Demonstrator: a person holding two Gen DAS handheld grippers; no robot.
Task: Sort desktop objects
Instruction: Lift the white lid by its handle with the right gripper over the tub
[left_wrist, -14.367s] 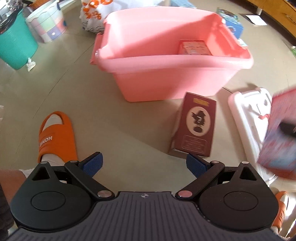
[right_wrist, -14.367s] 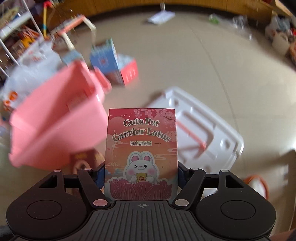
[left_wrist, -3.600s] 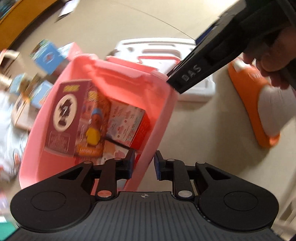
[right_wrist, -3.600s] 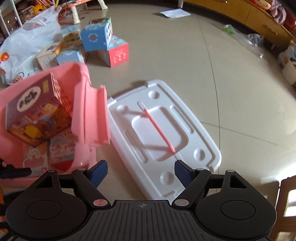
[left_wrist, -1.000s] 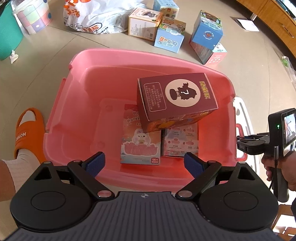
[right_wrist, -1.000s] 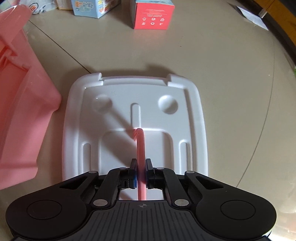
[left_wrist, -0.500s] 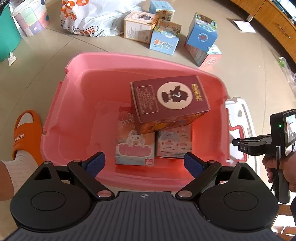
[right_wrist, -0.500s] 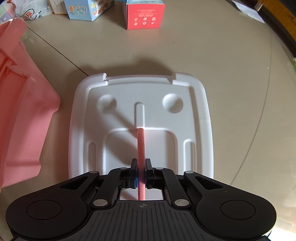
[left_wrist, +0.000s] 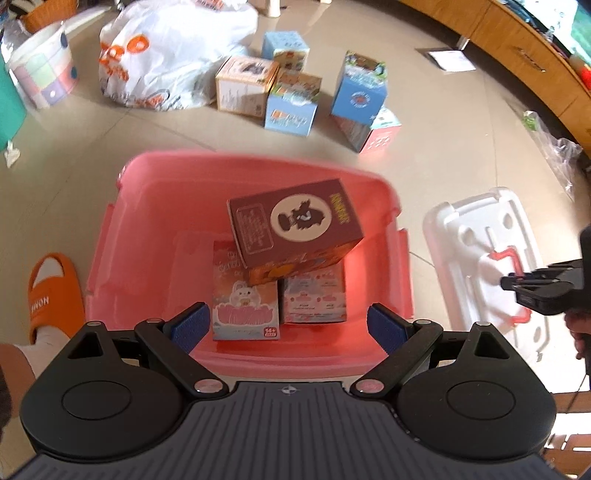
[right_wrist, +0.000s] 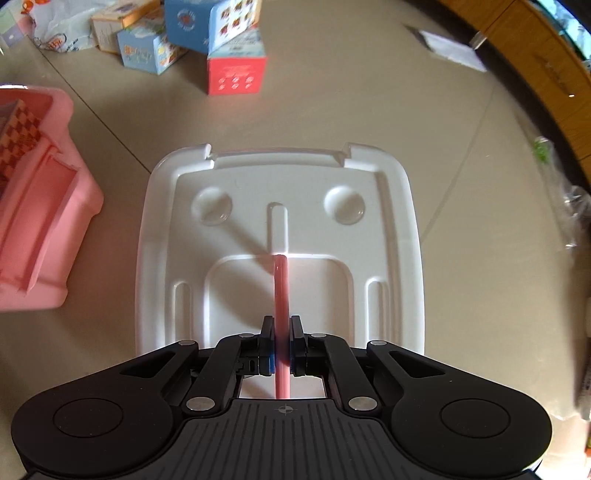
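A pink bin (left_wrist: 147, 206) stands on the floor below my left gripper (left_wrist: 290, 326), which is open and empty above its near rim. Inside lie a maroon box (left_wrist: 295, 225) tilted on top of a pink rabbit box (left_wrist: 243, 306) and a pale pink box (left_wrist: 314, 295). To the bin's right lies its white lid (left_wrist: 476, 240) (right_wrist: 388, 236). My right gripper (right_wrist: 281, 349) is shut on the lid's pink handle (right_wrist: 280, 295), and it also shows at the right edge in the left wrist view (left_wrist: 543, 284). The bin's corner (right_wrist: 33, 206) appears left of the lid.
Several blue, tan and red boxes (left_wrist: 291, 96) (right_wrist: 236, 62) and a white plastic bag (left_wrist: 166, 62) lie on the floor beyond the bin. A foot in an orange slipper (left_wrist: 51, 291) stands left of the bin. A wooden cabinet (left_wrist: 524, 51) runs along the far right.
The left gripper has pulled back and up, so the bin looks smaller and lower. The right gripper stays shut on the lid handle and the lid appears slightly raised.
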